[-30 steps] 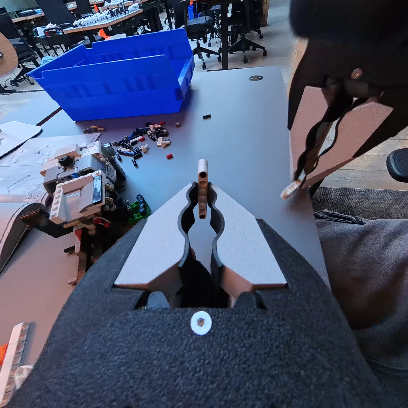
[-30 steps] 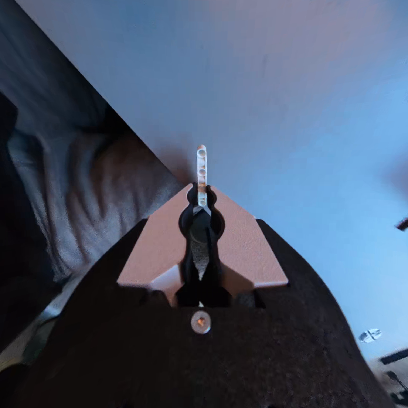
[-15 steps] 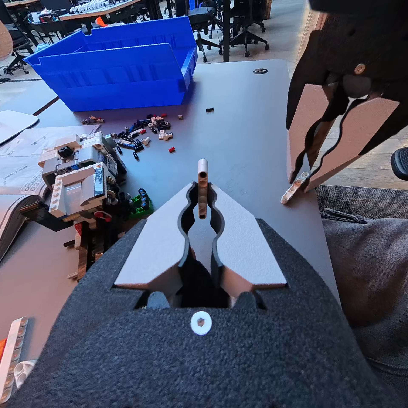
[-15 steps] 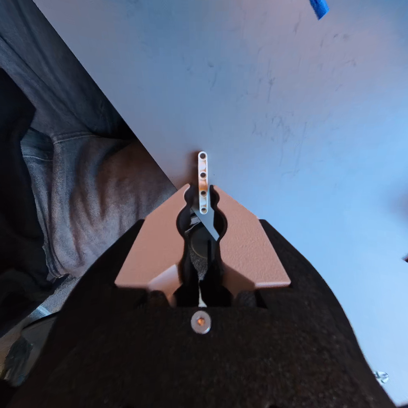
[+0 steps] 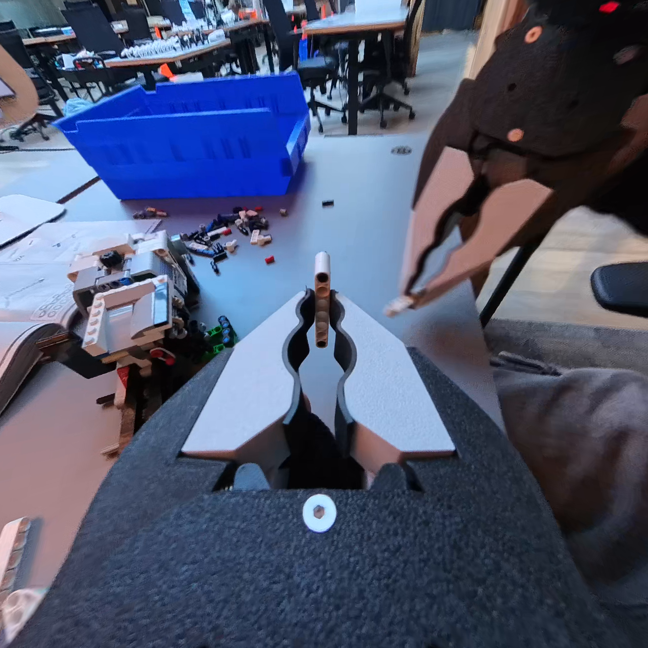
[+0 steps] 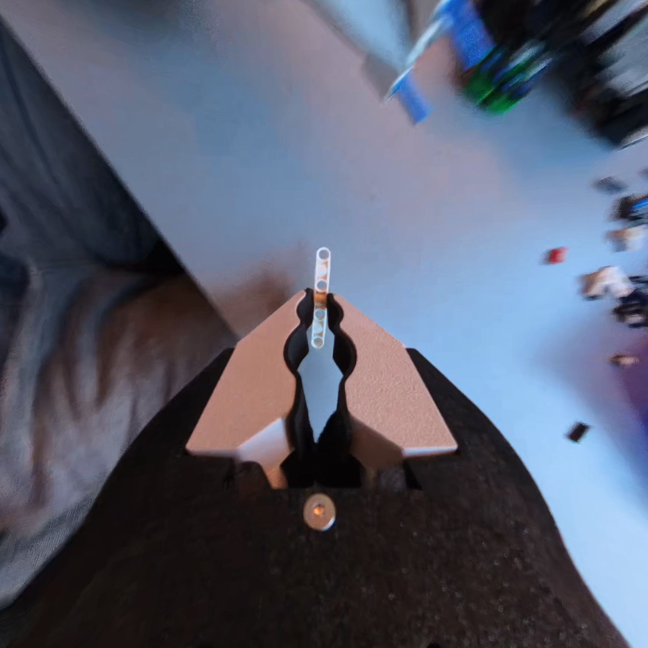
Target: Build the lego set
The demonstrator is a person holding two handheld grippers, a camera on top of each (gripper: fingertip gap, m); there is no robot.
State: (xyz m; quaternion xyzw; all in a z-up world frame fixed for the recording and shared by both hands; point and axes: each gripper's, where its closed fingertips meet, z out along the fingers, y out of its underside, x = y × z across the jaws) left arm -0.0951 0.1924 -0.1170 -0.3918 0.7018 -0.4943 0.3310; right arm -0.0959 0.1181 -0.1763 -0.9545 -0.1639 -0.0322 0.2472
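The left gripper (image 5: 322, 298) has flat, pale, grainy fingers with wavy black inner edges, set in a rough black body. It is closed tight on a grey beam (image 5: 322, 298), a long thin lego piece with round holes, which sticks out past the tips. The right gripper (image 6: 322, 296) is the same shape but looks pinkish in this light. It pinches a white beam (image 6: 322, 280), thinner, flat and full of holes, with the tips squeezed on its middle. Both beams are up in the air above the smooth grey table (image 5: 364, 217). The left wrist view shows much more: a half-built lego model (image 5: 129, 308) of white, grey and black blocks on the left, a heap of small loose pieces (image 5: 231, 231) behind it, a shiny blue plastic bin (image 5: 196, 147) farther back, and paper instructions (image 5: 38, 252) beside the model. It also shows the right gripper (image 5: 408, 298) from the side, blurred, with the white beam (image 5: 399, 303) poking from its tip. The right wrist view is blurry around the edges and shows the table edge and grey cloth (image 6: 87, 350) on the left.
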